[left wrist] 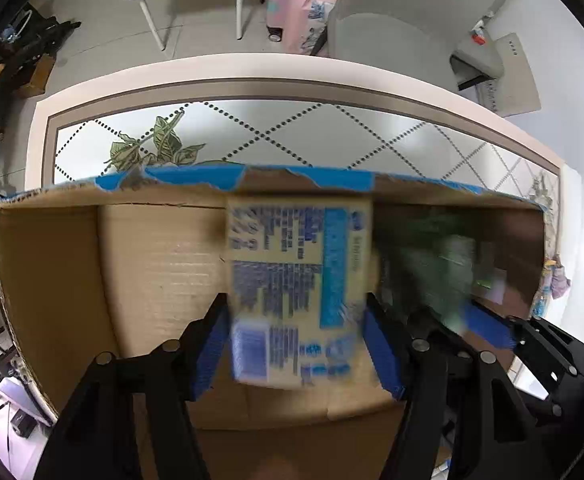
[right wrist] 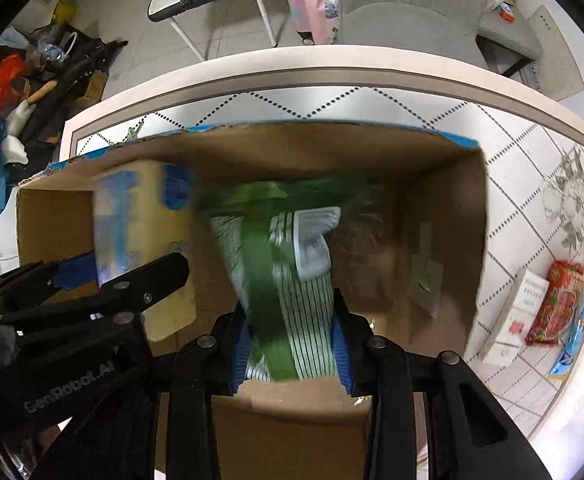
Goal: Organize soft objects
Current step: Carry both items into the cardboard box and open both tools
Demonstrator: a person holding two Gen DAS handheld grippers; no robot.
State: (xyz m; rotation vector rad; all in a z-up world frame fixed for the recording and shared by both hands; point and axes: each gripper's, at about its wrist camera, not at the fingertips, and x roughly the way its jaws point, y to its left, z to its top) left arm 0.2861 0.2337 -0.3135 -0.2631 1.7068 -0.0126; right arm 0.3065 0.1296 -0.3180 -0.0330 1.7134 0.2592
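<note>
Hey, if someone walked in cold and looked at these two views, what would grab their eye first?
Probably the big open cardboard box with torn blue tape on its rim, filling the middle of the patterned table. Over it, the left gripper clamps a yellow pack with blue print, and beside it the right gripper clamps a green-and-white striped pack, both blurred. On the table to the right of the box lies a red snack bag.
</note>
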